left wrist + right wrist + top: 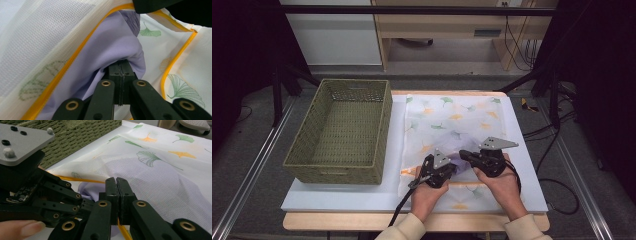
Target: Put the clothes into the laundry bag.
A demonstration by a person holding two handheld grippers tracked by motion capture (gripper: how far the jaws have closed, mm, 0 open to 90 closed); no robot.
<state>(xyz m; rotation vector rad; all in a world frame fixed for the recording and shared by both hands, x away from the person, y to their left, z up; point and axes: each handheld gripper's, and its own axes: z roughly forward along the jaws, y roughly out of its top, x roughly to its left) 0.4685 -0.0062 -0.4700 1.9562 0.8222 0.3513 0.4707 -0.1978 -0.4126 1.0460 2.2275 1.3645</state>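
Observation:
A white mesh bag (pixel 452 120) printed with ginkgo leaves and edged in yellow lies flat on the white board. At its near end a lilac cloth (pixel 458 159) sits in the bag's mouth. My left gripper (pixel 453 168) is shut on a fold of the lilac cloth (pixel 112 45), which bunches around the closed jaw tips (pixel 122 66) under the lifted mesh flap (pixel 45 37). My right gripper (pixel 463 154) comes in from the right. Its jaws (pixel 116 180) are shut on the bag's yellow-trimmed edge (pixel 75 179), right beside the left gripper's body (pixel 32 187).
A green woven basket (pixel 384 125) stands on the left half of the board, close to the bag's left side; its wall (pixel 82 135) rises behind the grippers. The white board (pixel 337 197) ends near the table's front edge. Cables trail off to the right on the floor.

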